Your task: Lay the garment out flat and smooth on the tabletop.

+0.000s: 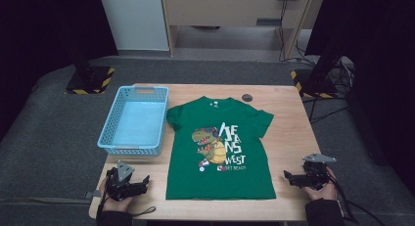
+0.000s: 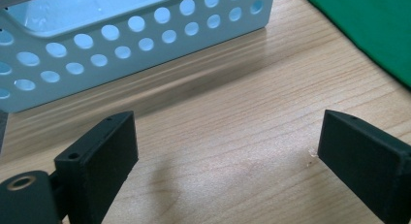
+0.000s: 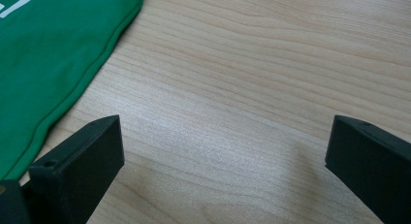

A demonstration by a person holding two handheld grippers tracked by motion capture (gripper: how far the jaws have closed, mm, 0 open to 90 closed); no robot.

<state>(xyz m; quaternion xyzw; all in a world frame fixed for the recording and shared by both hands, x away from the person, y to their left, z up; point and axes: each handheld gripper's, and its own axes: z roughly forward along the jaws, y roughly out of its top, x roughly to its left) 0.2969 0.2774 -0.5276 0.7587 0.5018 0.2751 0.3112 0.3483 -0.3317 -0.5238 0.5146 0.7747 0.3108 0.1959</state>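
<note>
A green T-shirt (image 1: 219, 147) with a dinosaur print and white lettering lies flat, face up, in the middle of the wooden table (image 1: 288, 138). My left gripper (image 1: 145, 183) rests near the front left corner, left of the shirt's hem, open with bare wood between its jaws (image 2: 228, 151). A corner of the shirt (image 2: 368, 30) shows at the upper right of the left gripper view. My right gripper (image 1: 287, 176) sits at the front right, just right of the shirt, open over bare wood (image 3: 225, 146). The shirt's edge (image 3: 53, 73) lies to its left.
A light blue perforated plastic basket (image 1: 134, 119) stands empty on the table's left side, its wall (image 2: 121, 44) close ahead of the left gripper. A small dark round disc (image 1: 247, 97) lies near the far edge. Grey floor surrounds the table.
</note>
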